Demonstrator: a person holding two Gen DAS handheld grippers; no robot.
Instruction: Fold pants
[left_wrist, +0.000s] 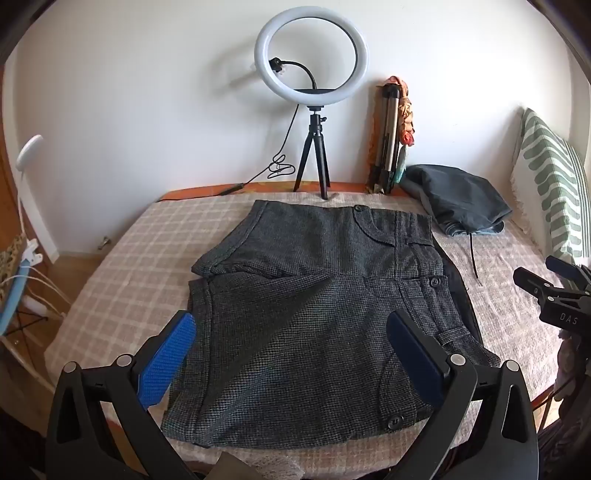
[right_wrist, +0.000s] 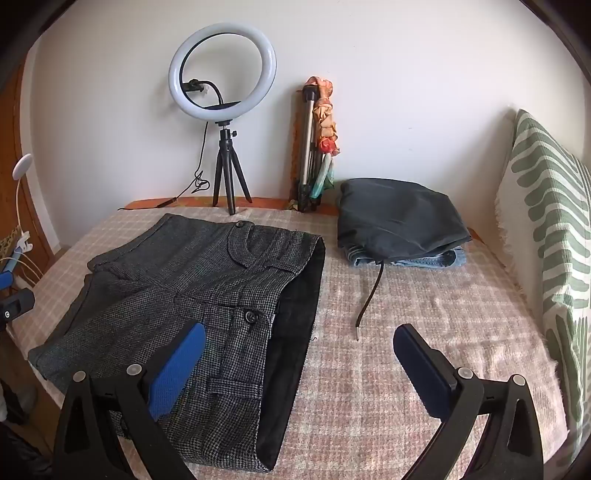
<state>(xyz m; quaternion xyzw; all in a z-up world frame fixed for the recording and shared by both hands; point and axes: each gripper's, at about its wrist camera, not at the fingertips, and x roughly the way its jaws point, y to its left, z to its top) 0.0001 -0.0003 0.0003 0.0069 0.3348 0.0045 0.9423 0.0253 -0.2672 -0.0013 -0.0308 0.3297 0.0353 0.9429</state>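
Grey checked pants (left_wrist: 314, 314) lie spread flat on the plaid bedspread (left_wrist: 122, 258), short legs to the left, waistband with its dark lining to the right. My left gripper (left_wrist: 291, 332) hangs open above the near leg, with nothing between its blue pads. In the right wrist view the same pants (right_wrist: 192, 295) fill the left half. My right gripper (right_wrist: 299, 343) is open over the waistband edge; its left finger is above the cloth and its right finger above bare bedspread (right_wrist: 406, 295). The right gripper's black body (left_wrist: 554, 299) shows at the right edge of the left wrist view.
A ring light on a small tripod (left_wrist: 314, 110) and a folded tripod (left_wrist: 388, 136) stand against the far wall. A dark garment over folded jeans (right_wrist: 402, 225), with a loose drawstring, lies at the back right. A green-and-white pillow (right_wrist: 546, 236) lines the right side.
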